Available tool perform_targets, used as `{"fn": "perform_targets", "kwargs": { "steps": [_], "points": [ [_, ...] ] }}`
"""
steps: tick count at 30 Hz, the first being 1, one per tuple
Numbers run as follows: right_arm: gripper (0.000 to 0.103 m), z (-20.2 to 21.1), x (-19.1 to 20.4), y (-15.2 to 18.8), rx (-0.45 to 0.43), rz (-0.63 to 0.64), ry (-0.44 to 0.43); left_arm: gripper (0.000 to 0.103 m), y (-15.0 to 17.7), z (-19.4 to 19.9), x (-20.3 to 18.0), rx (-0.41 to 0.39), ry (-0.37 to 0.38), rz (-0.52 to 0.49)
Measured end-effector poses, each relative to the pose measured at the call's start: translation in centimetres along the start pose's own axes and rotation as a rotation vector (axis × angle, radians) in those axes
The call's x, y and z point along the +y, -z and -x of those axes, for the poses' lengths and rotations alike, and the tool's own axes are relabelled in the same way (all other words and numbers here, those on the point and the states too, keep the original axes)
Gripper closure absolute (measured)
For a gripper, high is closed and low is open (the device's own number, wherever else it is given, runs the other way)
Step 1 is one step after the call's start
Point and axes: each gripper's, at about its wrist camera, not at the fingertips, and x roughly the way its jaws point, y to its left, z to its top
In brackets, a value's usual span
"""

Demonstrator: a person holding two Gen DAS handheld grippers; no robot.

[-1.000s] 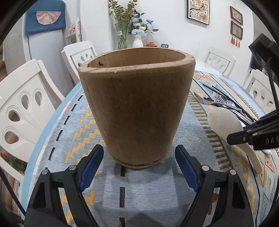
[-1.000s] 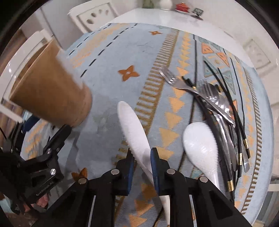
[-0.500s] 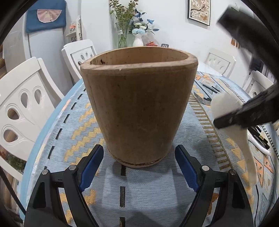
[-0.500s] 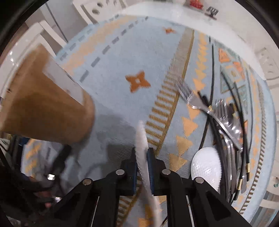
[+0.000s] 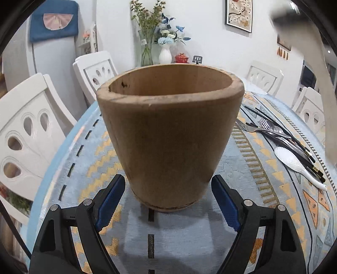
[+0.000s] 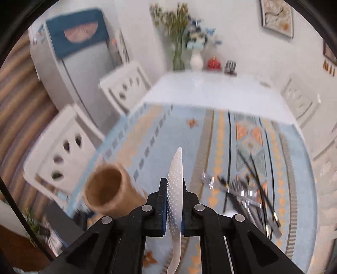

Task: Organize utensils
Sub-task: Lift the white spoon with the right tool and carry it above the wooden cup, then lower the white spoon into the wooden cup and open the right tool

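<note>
A tall wooden cup (image 5: 168, 130) stands upright on the patterned tablecloth (image 5: 248, 168). My left gripper (image 5: 167, 189) is shut on its base, with one blue pad against each side. My right gripper (image 6: 174, 200) is shut on a white dimpled spoon (image 6: 175, 168), held edge-on high above the table, bowl pointing away and handle hanging below the jaws. In the left wrist view this gripper (image 5: 284, 16) is a dark blur at the top right, with the white spoon (image 5: 322, 84) hanging from it. From the right wrist view the cup (image 6: 105, 189) lies below and to the left, its mouth open.
A second white spoon (image 5: 290, 160) lies on the cloth right of the cup, beside a pile of forks, spoons and black chopsticks (image 5: 273, 128), also blurred in the right wrist view (image 6: 242, 189). White chairs (image 5: 31, 130) ring the table. Vases (image 5: 165, 54) stand at the far end.
My right gripper has closed on the white spoon, lifted it off the cloth and risen well above the table, turning the spoon edge-on. The left gripper and cup have not moved.
</note>
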Motion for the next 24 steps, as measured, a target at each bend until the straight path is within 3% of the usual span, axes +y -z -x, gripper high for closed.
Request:
{"fn": "perform_targets", "kwargs": {
  "steps": [6,10,15,24],
  "points": [
    [0.095,3.0,2.1,-3.5,-0.211,-0.055,-0.119,0.02,0.5,0.3,-1.0,-0.003,-0.011,-0.058],
    [0.095,2.7,4.4,-4.9,-0.294,-0.065,-0.159,0.02,0.5,0.3,-1.0,0.001,-0.011,-0.055],
    [0.095,0.1,5.8,-5.3,-0.281,-0.068,-0.182,0.02,0.4,0.2,-0.8,0.009,-0.011,-0.041],
    [0.095,-1.5,6.3,-4.1,-0.283,-0.021,-0.104,0.02,0.4,0.0,-1.1,0.016,-0.021,-0.05]
  ]
}}
